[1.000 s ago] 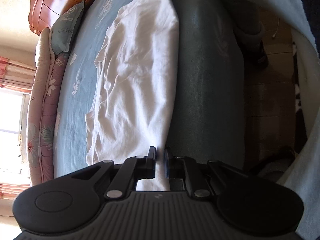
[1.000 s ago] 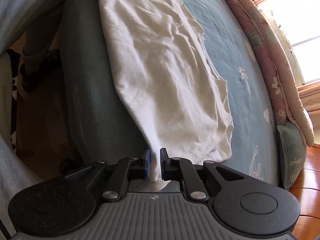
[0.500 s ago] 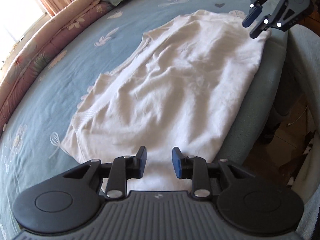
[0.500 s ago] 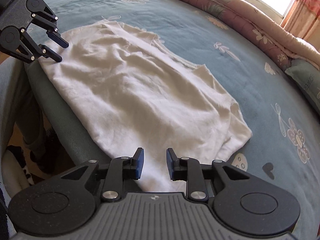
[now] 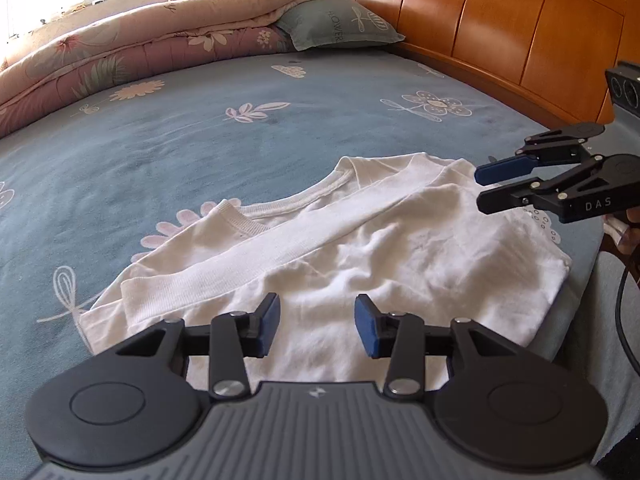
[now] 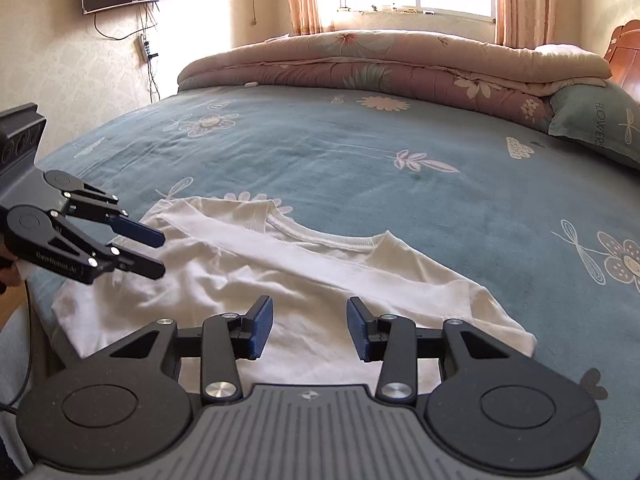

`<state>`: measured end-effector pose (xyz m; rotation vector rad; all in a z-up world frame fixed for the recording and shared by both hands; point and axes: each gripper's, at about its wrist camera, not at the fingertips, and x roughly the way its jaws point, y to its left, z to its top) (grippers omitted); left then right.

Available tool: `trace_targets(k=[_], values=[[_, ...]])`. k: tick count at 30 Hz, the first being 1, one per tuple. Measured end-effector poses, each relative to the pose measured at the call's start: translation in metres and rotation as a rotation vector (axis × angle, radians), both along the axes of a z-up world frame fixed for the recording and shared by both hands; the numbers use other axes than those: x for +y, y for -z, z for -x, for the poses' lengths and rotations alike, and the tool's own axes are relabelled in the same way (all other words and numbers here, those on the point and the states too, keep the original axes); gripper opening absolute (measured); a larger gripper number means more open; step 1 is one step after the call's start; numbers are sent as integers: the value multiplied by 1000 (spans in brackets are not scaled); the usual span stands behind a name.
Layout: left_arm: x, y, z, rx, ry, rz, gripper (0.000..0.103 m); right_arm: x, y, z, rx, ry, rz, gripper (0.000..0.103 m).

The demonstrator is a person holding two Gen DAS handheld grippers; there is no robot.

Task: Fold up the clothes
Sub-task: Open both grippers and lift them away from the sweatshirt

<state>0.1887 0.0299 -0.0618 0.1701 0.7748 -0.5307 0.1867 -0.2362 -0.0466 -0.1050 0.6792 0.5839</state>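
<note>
We're looking at a bed (image 5: pixel 200 140) with a blue flowered sheet. A white T-shirt (image 5: pixel 340 248) is lying rumpled near its front edge, a pink floral quilt (image 6: pixel 380 64) is sitting folded along the far side, and a teal pillow (image 5: pixel 336 24) is resting by the wooden headboard (image 5: pixel 500 20).

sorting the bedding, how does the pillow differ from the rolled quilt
The pillow is teal grey with printed lettering; the quilt is pink and beige with flowers. The pillow is small and sits by the headboard; the quilt runs long along the bed's far edge under the window. Both rest on the blue sheet.
</note>
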Motion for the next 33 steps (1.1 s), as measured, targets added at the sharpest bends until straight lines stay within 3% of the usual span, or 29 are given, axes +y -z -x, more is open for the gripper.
trace_targets(k=[4, 8, 13, 15, 17, 21, 24, 28, 31, 33], values=[[11, 24, -24, 65, -77, 67, 42, 32, 21, -30, 48, 10, -49, 47], [22, 34, -36, 55, -102, 126, 42, 58, 54, -53, 55, 50, 37, 47], [28, 37, -56, 29, -151, 168, 42, 53, 61, -67, 48, 83, -69, 55], [28, 40, -65, 26, -166, 184, 42, 54, 62, -72, 59, 72, -98, 68], [28, 37, -65, 16, -179, 174, 42, 64, 63, -73, 78, -11, -100, 103], [28, 27, -59, -16, -208, 136, 42, 92, 61, -58, 1, -25, 77, 103], [40, 15, -39, -15, -233, 120, 43, 91, 46, -41, -57, -29, 46, 103], [58, 14, -8, 69, -228, 249, 53, 95, 33, -21, -91, -53, 40, 103], [63, 30, -3, 107, -242, 284, 53, 96, 39, -16, -44, -84, -8, 103], [64, 38, -8, 92, -262, 281, 51, 98, 49, -22, -11, -35, 13, 103]])
